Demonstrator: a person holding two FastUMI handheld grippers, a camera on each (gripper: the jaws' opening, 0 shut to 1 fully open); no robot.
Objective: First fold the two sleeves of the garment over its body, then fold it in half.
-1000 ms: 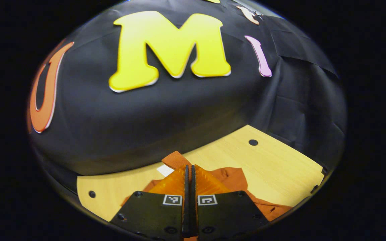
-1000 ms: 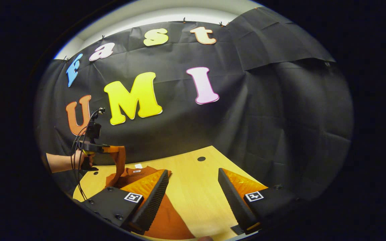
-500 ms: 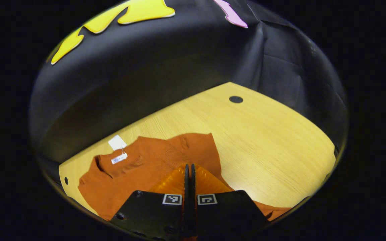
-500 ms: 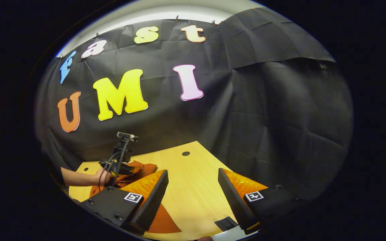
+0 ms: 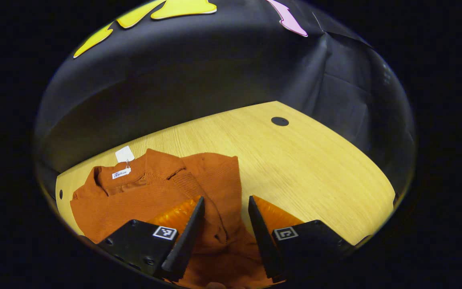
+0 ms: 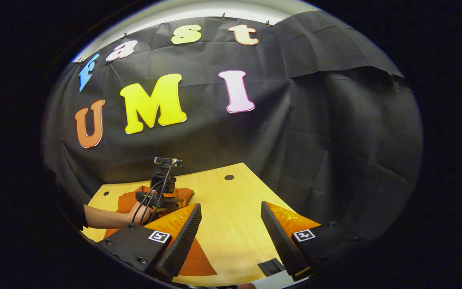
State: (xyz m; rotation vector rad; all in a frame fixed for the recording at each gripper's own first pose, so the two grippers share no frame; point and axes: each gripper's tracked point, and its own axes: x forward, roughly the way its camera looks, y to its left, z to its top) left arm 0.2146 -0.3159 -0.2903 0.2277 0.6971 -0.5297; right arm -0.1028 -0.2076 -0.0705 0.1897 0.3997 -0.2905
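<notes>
A rust-orange garment (image 5: 142,196) lies on the wooden table (image 5: 303,168), its collar with a white tag (image 5: 124,153) toward the far left. One sleeve (image 5: 215,180) lies folded across the body. My left gripper (image 5: 225,199) is open just above that sleeve, one finger to each side of the cloth. In the right gripper view, my right gripper (image 6: 230,204) is open over bare table (image 6: 235,224), to the right of the garment (image 6: 199,261). The left gripper (image 6: 163,194) and the hand (image 6: 136,212) holding it sit over the garment farther off.
A round hole (image 5: 280,121) marks the table's far right part, and a smaller one (image 5: 61,194) its far left corner. Black cloth walls the booth behind and to the right. A small dark piece (image 6: 271,265) lies at the table's near edge.
My left gripper came down from mid-air with the sleeve, laid it across the garment's body and opened, letting it go. My right gripper stayed open and hardly moved.
</notes>
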